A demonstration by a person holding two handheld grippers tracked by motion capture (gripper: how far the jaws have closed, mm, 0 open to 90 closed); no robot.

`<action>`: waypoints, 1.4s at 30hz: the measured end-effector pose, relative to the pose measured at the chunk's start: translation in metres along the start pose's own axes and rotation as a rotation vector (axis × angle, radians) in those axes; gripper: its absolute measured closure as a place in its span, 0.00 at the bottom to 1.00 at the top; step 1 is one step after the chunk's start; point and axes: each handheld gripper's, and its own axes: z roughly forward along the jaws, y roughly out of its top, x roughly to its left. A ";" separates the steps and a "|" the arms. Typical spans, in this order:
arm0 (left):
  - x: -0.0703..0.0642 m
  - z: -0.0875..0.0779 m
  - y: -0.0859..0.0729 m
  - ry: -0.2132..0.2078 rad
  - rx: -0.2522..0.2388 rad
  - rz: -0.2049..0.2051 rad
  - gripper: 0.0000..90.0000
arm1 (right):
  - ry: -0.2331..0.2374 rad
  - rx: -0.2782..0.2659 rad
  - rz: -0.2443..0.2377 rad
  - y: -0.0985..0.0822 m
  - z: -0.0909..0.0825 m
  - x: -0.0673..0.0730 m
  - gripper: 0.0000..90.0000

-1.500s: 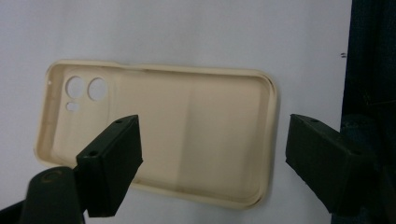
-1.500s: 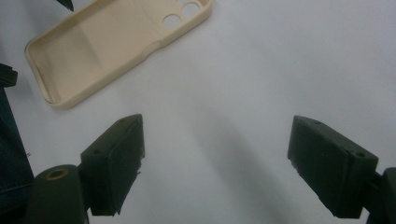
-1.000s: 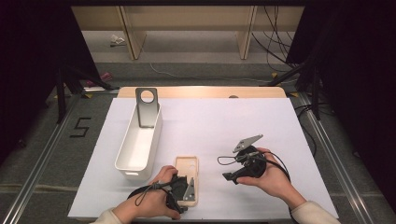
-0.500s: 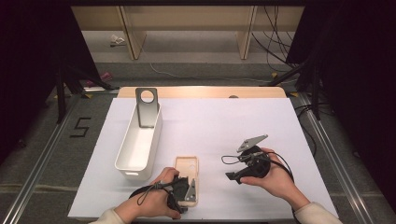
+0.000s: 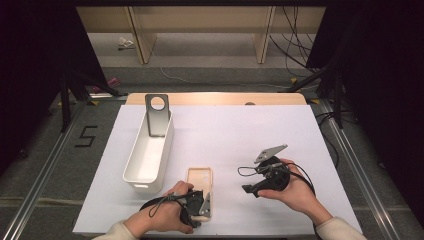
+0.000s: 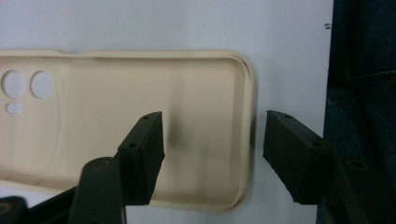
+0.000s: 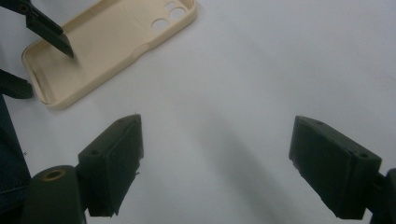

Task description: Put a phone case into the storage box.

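A beige phone case (image 5: 199, 179) lies open side up near the table's front edge, its camera holes at the far end. My left gripper (image 5: 202, 206) straddles the case's near end wall. In the left gripper view, one jaw hangs inside the case (image 6: 140, 88) and the other outside its rim. The left gripper (image 6: 212, 135) has just been closing, with a gap still beside the wall. My right gripper (image 5: 250, 189) is held to the right of the case. The right gripper (image 7: 217, 154) stands open over bare white table, with the case (image 7: 112, 39) off at the upper left.
A long white bin (image 5: 148, 156) stands left of the case, with a grey metal bracket (image 5: 157, 116) with a round hole leaning at its far end. The white sheet (image 5: 240, 125) covers the table. Black stands and cables are on the floor beyond.
The right gripper has turned a little in the hand. Both hands and the phone case stay where they were.
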 end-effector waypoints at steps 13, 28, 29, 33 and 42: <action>-0.001 0.000 0.005 -0.059 0.027 0.024 0.63 | 0.004 0.005 0.004 0.000 0.001 0.001 0.21; -0.004 -0.001 0.007 -0.045 0.051 0.071 0.82 | 0.010 0.005 0.002 0.000 0.001 0.001 0.20; -0.005 -0.001 0.007 -0.046 0.050 0.068 0.82 | 0.010 0.004 0.003 0.000 0.001 0.001 0.20; -0.007 -0.001 0.008 -0.038 0.055 0.080 0.85 | 0.011 0.005 0.001 0.000 0.001 0.001 0.20; -0.010 -0.003 0.008 -0.042 0.074 0.104 0.96 | 0.015 0.000 0.002 0.000 0.000 0.002 0.20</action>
